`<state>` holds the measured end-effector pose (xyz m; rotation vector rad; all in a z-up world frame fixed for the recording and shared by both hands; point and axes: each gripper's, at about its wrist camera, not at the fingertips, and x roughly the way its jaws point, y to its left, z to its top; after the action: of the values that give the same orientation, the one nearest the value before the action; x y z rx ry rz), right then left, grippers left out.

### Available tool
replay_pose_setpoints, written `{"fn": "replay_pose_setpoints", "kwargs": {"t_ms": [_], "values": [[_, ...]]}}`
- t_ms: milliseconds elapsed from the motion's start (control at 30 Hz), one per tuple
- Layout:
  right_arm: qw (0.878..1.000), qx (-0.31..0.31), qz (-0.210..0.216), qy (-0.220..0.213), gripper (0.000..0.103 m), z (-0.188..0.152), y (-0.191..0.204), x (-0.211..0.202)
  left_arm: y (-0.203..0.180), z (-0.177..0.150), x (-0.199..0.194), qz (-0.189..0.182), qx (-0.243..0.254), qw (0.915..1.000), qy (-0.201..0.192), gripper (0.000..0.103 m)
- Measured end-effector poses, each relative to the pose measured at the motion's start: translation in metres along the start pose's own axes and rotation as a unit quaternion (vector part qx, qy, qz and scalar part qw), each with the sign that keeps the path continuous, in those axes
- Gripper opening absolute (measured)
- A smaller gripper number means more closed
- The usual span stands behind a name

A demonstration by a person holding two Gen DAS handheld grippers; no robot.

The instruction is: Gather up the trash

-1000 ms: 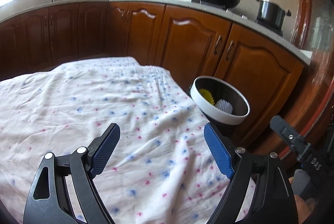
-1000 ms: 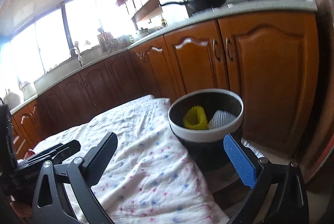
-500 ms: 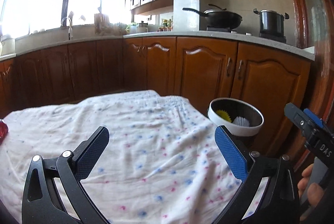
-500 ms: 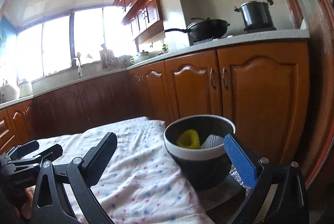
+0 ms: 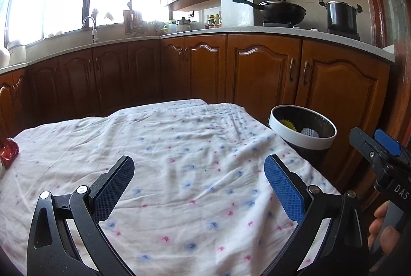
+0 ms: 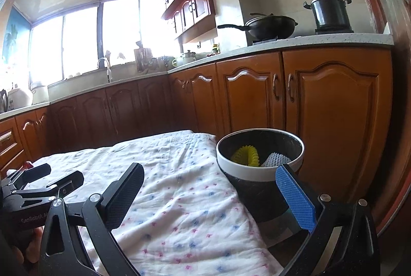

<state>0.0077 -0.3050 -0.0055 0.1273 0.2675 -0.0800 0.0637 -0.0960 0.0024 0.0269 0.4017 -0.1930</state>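
A black bin with a white rim (image 5: pixel 303 137) stands off the table's right edge; it also shows in the right wrist view (image 6: pixel 259 171). Inside lie a yellow foam net (image 6: pixel 245 155) and a white foam net (image 6: pixel 276 159). A red crumpled wrapper (image 5: pixel 9 151) lies at the table's far left edge. My left gripper (image 5: pixel 199 184) is open and empty above the cloth. My right gripper (image 6: pixel 210 195) is open and empty, near the bin's front. Each gripper shows in the other's view, the right one (image 5: pixel 380 150) and the left one (image 6: pixel 48 179).
A white cloth with pink and blue specks (image 5: pixel 179 147) covers the table. Wooden cabinets (image 5: pixel 257 70) run behind, close to the bin. A wok (image 5: pixel 280 10) and a pot (image 5: pixel 340 15) stand on the counter. A sink tap (image 5: pixel 90 24) is by the window.
Both grippers have tilted upward and drawn back from the bin, which now sits lower and smaller in view. The red wrapper has come into the left view. Both stay open.
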Motion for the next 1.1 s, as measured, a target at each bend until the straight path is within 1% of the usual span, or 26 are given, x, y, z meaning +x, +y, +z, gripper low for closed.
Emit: {"fn": "replay_pose_setpoints", "kwargs": {"t_ms": [167, 267, 400, 500, 767, 1100], "values": [[1.0, -0.01, 0.005, 0.001, 0.103, -0.002, 0.007, 0.0, 0.003, -0.002, -0.001, 0.007, -0.006, 0.9999, 0.004, 0.103], [1.0, -0.007, 0.008, 0.006, 0.103, -0.004, 0.007, 0.003, 0.005, -0.003, -0.001, 0.003, -0.008, 0.9999, 0.009, 0.103], [1.0, -0.002, 0.01, 0.011, 0.103, -0.006, 0.006, 0.004, 0.007, -0.004, -0.002, 0.006, -0.012, 0.9998, 0.013, 0.103], [1.0, -0.004, 0.012, 0.011, 0.103, -0.006, 0.008, 0.003, 0.007, -0.005, -0.004, 0.011, -0.013, 0.9998, 0.009, 0.103], [1.0, -0.003, 0.015, 0.006, 0.103, -0.005, 0.009, 0.0, 0.004, -0.004, -0.011, 0.008, -0.009, 0.9999, -0.003, 0.103], [1.0, -0.004, 0.015, 0.006, 0.103, -0.004, 0.01, -0.001, 0.002, -0.003, -0.014, 0.011, -0.009, 0.9999, -0.008, 0.103]]}}
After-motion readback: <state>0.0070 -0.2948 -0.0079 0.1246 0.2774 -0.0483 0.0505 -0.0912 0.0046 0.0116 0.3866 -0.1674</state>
